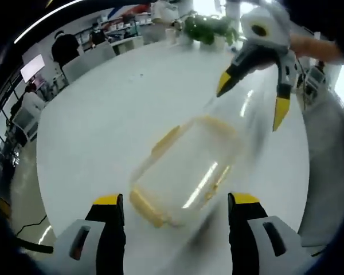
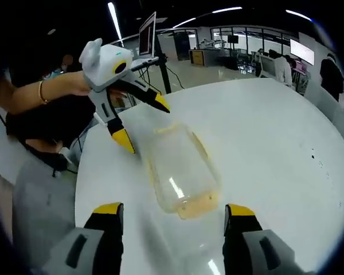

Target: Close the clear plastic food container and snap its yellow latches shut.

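No brand, label or readable text on anything I can see; screens in the bkgd are too small and washed out to read. Clear container (image 1: 186,169) lies on the white round table (image 1: 97,126), between my two grippers; in left gripper view it's motion-blurred, so lid vs base is hard to separate and I can't tell if latches are snapped. Yellow latch (image 1: 146,207) at near end, another (image 1: 165,140) along the side; edges smeared. In right gripper view container (image 2: 180,172) is sharper, yellowish end (image 2: 196,207) nearest me, but seal state still unclear. Left gripper (image 1: 175,201) jaws apart, holding nothing, container end sitting just ahead between tips; seen from the other side (image 2: 142,121), jaws spread, above container's far end. Right gripper (image 2: 173,210) jaws wide too, empty; in left gripper view (image 1: 252,97) it hovers over far end, contact not clear. Plants (image 1: 209,28) at table's far edge; ppl in bkgd tiny.
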`<state>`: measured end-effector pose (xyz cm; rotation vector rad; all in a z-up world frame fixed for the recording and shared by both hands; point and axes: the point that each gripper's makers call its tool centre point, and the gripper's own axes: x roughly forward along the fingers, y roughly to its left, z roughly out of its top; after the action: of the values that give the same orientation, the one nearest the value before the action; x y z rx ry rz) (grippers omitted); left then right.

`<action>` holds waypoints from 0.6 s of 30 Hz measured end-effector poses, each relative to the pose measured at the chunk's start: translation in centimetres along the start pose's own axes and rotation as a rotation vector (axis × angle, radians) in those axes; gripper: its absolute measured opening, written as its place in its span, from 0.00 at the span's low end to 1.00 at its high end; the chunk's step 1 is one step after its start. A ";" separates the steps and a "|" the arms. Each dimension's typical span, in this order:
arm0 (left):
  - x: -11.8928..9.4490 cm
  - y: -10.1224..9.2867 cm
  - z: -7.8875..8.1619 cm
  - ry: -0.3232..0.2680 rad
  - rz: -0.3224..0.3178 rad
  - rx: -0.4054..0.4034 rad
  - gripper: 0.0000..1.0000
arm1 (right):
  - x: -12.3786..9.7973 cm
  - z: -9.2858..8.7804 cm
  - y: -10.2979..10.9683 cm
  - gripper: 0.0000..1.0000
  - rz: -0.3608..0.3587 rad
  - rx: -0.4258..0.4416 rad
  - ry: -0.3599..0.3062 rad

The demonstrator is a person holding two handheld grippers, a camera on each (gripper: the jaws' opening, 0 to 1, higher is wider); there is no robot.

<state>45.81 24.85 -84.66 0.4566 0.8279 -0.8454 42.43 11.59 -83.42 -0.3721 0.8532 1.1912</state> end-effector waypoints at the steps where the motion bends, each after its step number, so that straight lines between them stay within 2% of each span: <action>1: 0.2 0.1 -0.1 0.007 -0.002 0.011 0.72 | 0.1 0.0 0.0 0.71 0.001 -0.005 0.005; 7: 0.8 -0.2 -0.5 0.052 -0.030 0.080 0.72 | 0.9 -0.7 -0.9 0.71 -0.025 -0.103 0.090; 12: 1.2 0.0 -0.6 0.064 -0.044 0.111 0.71 | 1.5 -0.4 -1.2 0.70 -0.010 -0.093 0.087; 18: 2.0 0.6 -0.8 0.073 -0.054 0.130 0.71 | 2.4 -0.6 -1.8 0.70 -0.021 -0.111 0.123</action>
<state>46.71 24.83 -86.68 0.5844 0.8582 -0.9406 44.12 12.11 -85.96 -0.5482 0.8889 1.2086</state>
